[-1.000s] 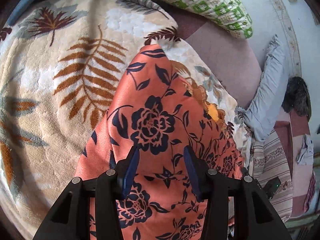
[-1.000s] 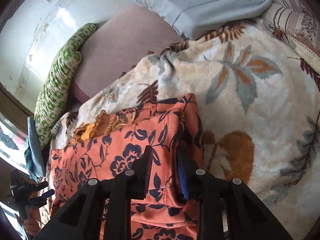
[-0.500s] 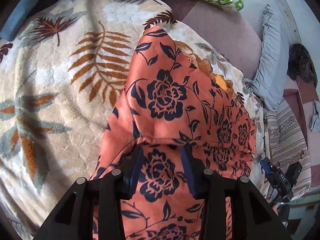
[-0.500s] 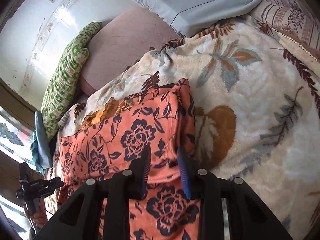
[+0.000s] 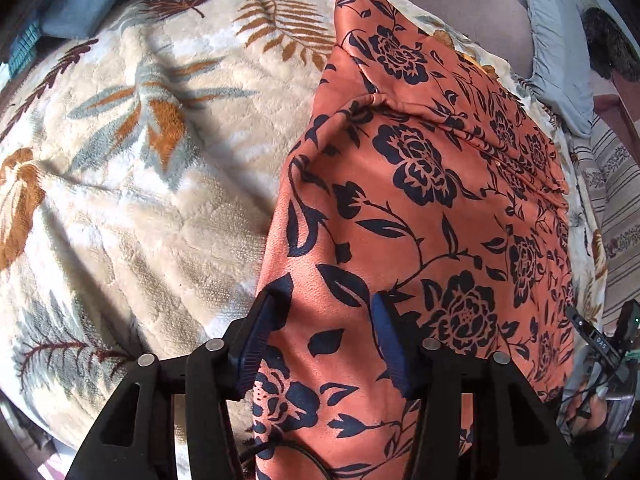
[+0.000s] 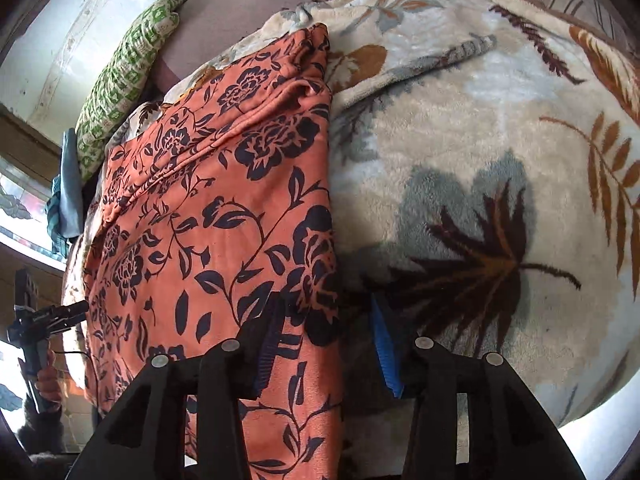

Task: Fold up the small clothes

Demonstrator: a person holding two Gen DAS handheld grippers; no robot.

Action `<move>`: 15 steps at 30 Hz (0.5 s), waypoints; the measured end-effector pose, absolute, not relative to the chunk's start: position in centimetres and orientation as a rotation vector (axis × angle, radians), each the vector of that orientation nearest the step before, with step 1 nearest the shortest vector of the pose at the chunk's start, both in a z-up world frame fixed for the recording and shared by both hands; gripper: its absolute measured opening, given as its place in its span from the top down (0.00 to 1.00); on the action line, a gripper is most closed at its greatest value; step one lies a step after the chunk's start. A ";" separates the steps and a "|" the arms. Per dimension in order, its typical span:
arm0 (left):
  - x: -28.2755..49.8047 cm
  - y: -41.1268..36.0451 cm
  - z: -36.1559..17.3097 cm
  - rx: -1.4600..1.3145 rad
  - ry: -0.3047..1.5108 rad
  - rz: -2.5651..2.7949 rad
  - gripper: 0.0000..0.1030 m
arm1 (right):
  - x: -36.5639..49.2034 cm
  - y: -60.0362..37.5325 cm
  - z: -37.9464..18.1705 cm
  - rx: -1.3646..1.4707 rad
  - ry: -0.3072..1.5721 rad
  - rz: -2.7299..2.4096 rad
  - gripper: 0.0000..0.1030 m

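Nearest, left gripper (image 5: 324, 336) spread apart, blue pads either side of the near end of the orange floral garment (image 5: 420, 200), not pinching it; right gripper (image 6: 324, 340) likewise spread, left pad over the garment's right edge (image 6: 224, 208), right pad above the plush leaf-print blanket (image 6: 480, 140). Further out, garment lying lengthwise on the blanket (image 5: 140, 160) with a folded-over flap across its far half. Beyond, green patterned pillow (image 6: 124, 76) and grey-blue pillow (image 5: 556, 48) against the mauve headboard (image 6: 236, 16).
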State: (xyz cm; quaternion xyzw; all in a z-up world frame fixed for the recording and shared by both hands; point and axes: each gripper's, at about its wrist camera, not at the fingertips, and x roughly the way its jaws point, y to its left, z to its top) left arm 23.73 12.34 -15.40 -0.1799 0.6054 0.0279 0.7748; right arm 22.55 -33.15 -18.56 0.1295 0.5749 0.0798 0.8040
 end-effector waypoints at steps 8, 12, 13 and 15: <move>20.0 13.9 -14.1 -0.453 1.336 0.013 0.63 | 20.7 -35.3 -18.0 0.334 1.273 0.152 0.82; 16.8 14.6 -13.0 -0.463 1.318 -0.082 0.47 | 18.7 -36.3 -17.0 0.427 1.288 0.229 0.57; 16.1 14.9 -13.2 -0.474 1.326 -0.091 0.42 | 18.2 -36.3 -17.1 0.414 1.301 0.229 0.56; 15.2 15.3 -14.1 -0.502 1.356 -0.100 0.39 | 17.5 -35.9 -17.7 0.399 1.336 0.243 0.55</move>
